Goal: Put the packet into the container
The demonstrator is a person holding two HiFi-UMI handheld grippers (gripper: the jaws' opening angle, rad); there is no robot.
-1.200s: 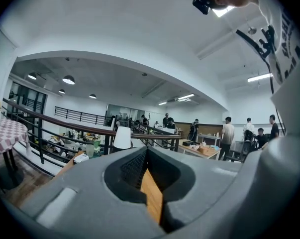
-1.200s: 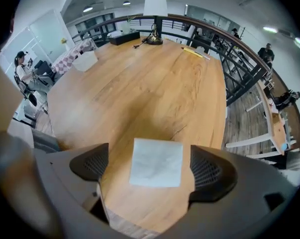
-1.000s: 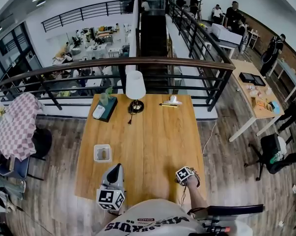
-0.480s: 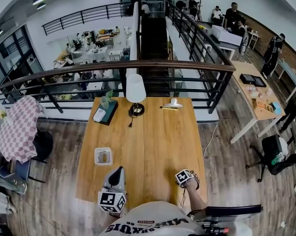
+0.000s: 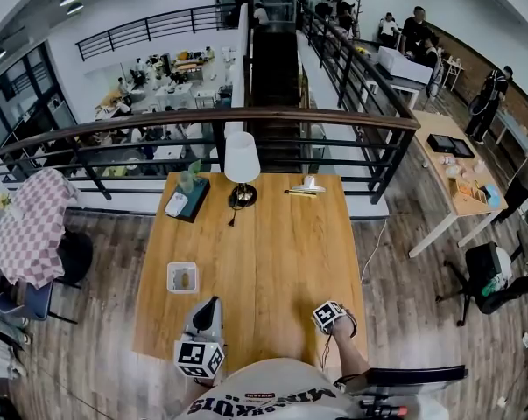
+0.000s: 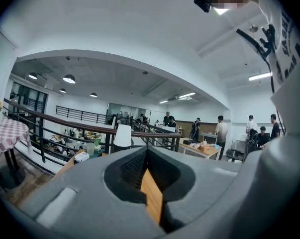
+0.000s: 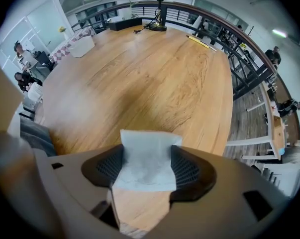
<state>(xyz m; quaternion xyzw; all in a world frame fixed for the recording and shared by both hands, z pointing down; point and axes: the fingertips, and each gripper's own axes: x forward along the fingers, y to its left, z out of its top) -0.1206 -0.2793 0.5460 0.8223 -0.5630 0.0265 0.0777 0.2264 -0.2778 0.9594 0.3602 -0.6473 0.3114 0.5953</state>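
Note:
A white packet (image 7: 147, 151) lies on the wooden table (image 7: 140, 73) between the pads of my right gripper (image 7: 149, 167). The jaws are closing and both pads touch its edges. In the head view that gripper (image 5: 329, 315) sits near the table's front right edge and hides the packet. The container (image 5: 171, 269), a small pale square tub with something brownish inside, stands at the front left of the table (image 5: 272, 252). My left gripper (image 5: 210, 302) rests just in front of and to the right of it. Its jaws (image 6: 147, 151) are together with nothing in them.
At the far end of the table stand a white lamp (image 5: 241, 160), a dark tray (image 5: 189, 195) with a cup and a white item, and a small white object with a yellow stick (image 5: 306, 183). A black railing (image 5: 246, 116) runs beyond the far edge.
Both grippers stay where they were on the table. Only the head view has shifted slightly.

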